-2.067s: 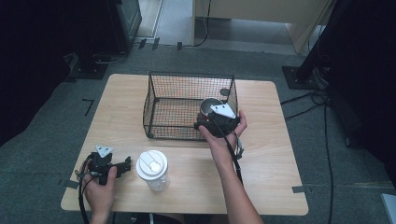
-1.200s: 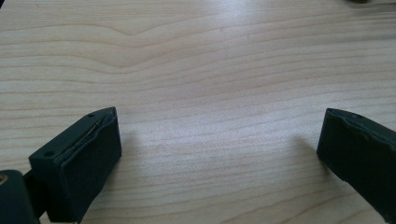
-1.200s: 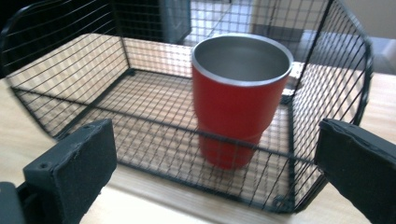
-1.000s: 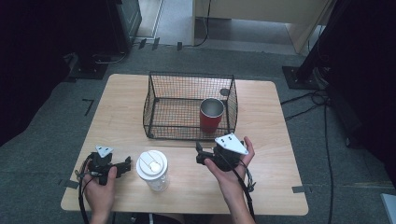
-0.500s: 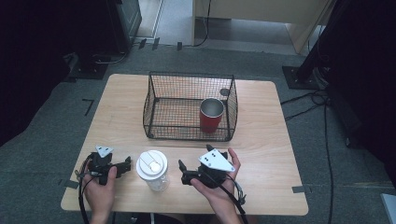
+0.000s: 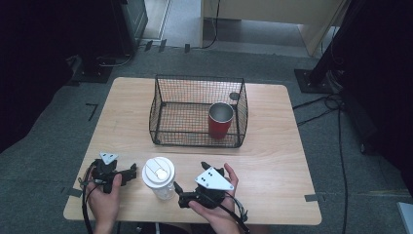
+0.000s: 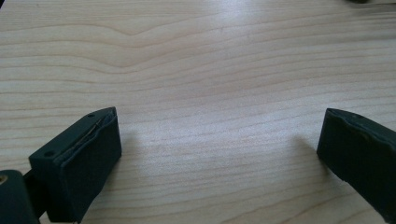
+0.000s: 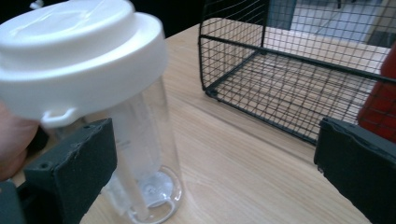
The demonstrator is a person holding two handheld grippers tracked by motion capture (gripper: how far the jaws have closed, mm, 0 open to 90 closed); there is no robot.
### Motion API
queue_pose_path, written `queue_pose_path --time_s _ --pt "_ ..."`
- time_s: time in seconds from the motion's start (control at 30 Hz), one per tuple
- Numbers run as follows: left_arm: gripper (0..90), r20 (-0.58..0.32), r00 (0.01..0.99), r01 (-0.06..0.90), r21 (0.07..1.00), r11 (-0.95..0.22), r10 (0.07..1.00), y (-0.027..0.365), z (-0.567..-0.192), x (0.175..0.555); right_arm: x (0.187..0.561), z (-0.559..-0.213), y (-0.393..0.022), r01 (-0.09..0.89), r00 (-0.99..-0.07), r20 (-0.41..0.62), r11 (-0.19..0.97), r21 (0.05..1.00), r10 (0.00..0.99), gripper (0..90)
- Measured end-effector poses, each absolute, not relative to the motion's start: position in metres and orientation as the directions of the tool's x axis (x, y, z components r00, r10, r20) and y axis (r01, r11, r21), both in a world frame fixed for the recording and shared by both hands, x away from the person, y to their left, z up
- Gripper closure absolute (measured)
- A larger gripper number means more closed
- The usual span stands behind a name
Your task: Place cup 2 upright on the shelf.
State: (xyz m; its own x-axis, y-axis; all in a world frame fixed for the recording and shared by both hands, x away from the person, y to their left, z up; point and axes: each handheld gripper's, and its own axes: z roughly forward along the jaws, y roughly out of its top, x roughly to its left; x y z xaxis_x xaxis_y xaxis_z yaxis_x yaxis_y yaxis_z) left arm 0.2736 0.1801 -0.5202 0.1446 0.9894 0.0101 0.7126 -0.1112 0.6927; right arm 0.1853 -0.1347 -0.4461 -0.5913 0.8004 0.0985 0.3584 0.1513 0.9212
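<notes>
A clear tumbler [image 6: 159, 176] with a white lid stands near the table's front edge. My right gripper [image 6: 189, 175] lies just to its right, open and pointing left at it. In the right gripper view the tumbler [image 8: 140, 140] stands by the left jaw, partly inside the gap, and I cannot tell whether they touch. My right gripper [image 8: 215, 158] has nothing gripped. My left gripper [image 6: 130, 173] rests left of the tumbler, open, and in its own view my left gripper [image 7: 219, 149] has bare wood between the jaws. A red metal cup [image 6: 220, 120] stands upright in the black wire basket [image 6: 168, 105].
The basket [image 8: 280, 93] sits at the middle of the wooden table [image 6: 272, 146], open at the top, with the red cup [image 8: 380, 107] in its right part. Cables trail from both grippers off the front edge. Dark equipment stands on the floor around the table.
My right gripper let go of the red cup in the basket, drew back to the front of the table and moved left up to the tumbler. The left gripper stayed put.
</notes>
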Motion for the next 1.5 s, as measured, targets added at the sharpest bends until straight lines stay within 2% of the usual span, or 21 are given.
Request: queue_pose_path --time_s 0.37,0.9,0.97,1.33,1.5 --pt "0.4 0.01 0.145 0.713 0.692 -0.111 0.989 0.18 -0.52 0.274 0.175 -0.457 -0.12 0.336 -0.655 0.102 0.168 0.927 0.749 0.0" --pt "0.5 0.01 0.145 0.713 0.692 -0.112 0.989 0.18 -0.52 0.274 0.183 -0.453 -0.092 0.316 -0.692 0.092 0.186 0.93 0.716 1.1" --pt "0.4 0.01 0.145 0.713 0.692 -0.111 0.989 0.18 -0.52 0.274 0.184 -0.452 -0.085 0.304 -0.698 0.084 0.188 0.934 0.711 4.0" --pt "0.5 0.009 0.144 0.713 0.692 -0.11 0.99 0.18 -0.52 0.274 0.191 -0.448 -0.065 0.275 -0.696 0.067 0.18 0.944 0.714 5.8" --pt "0.4 0.009 0.144 0.713 0.693 -0.11 0.99 0.18 -0.52 0.274 0.192 -0.449 -0.062 0.263 -0.701 0.045 0.2 0.944 0.712 9.3"
